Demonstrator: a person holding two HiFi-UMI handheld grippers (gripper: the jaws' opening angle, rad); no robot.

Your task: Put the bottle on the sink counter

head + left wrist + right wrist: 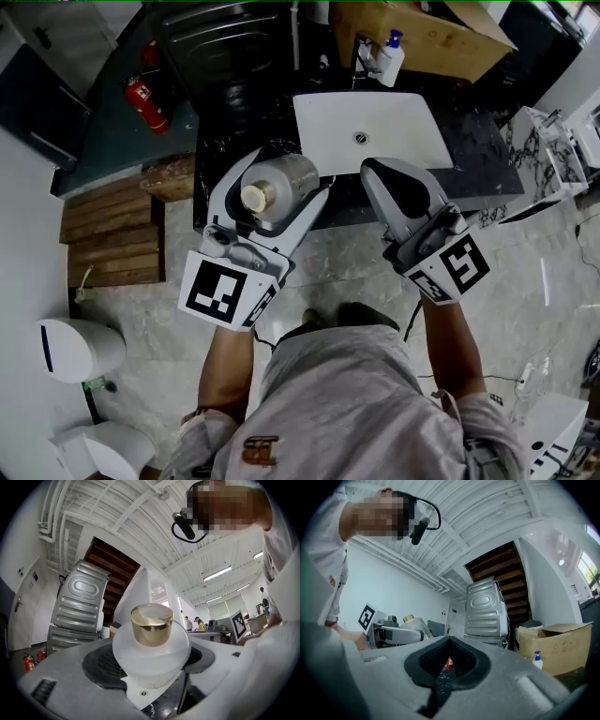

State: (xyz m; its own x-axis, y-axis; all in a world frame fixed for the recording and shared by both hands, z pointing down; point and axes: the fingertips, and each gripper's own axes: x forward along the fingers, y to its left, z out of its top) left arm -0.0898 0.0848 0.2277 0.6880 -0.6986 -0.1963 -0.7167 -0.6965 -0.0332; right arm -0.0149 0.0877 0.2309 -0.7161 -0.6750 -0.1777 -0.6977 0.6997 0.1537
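Note:
A frosted bottle (295, 174) with a gold cap (255, 197) lies between the jaws of my left gripper (286, 178), which is shut on its body. The cap points back toward the person. In the left gripper view the bottle (150, 656) fills the middle, with the gold cap (151, 624) on top. The bottle hangs over the front edge of the dark sink counter (478, 150), just left of the white basin (403, 127). My right gripper (384, 173) is to its right, shut and empty, its tip over the counter's front edge below the basin.
A spray bottle (390, 54) stands behind the basin beside a cardboard box (427, 33). A grey washing machine (220, 42) is at the back left. A red fire extinguisher (145, 101) and wooden steps (112, 234) lie to the left. A person's torso fills the bottom.

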